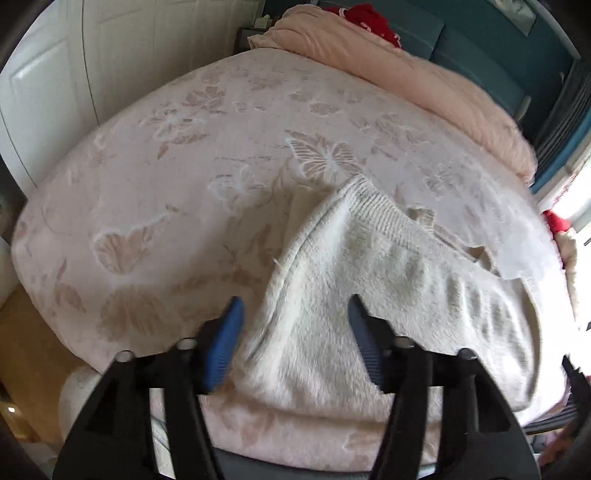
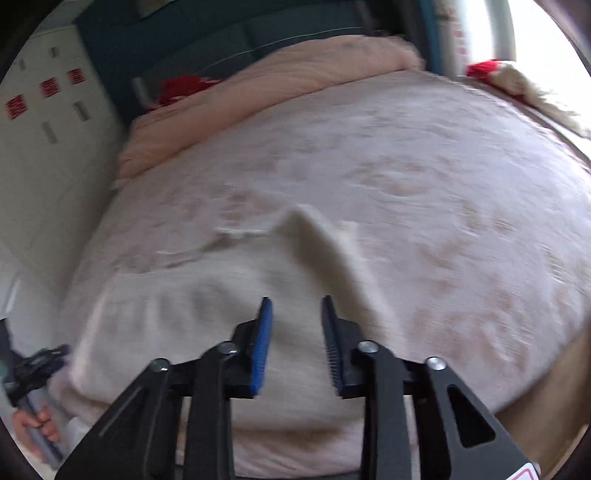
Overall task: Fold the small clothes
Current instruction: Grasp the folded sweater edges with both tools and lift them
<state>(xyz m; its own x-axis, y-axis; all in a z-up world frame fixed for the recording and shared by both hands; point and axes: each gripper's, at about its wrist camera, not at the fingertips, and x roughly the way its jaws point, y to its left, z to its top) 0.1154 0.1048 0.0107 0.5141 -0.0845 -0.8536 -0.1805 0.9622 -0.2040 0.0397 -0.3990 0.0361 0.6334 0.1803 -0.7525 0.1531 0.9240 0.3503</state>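
Note:
A small cream fuzzy garment with a ribbed cuff lies near the front edge of the bed; it also shows in the right wrist view. My left gripper is open above its left part, blue pads apart, nothing between them. My right gripper is open over the garment's right part, below a raised fold. The right wrist view is motion-blurred.
The bed has a pale pink butterfly-patterned cover. A rolled peach blanket lies along the head end, with a red item behind. White cabinet doors stand to the left. The other hand and gripper handle show at lower left.

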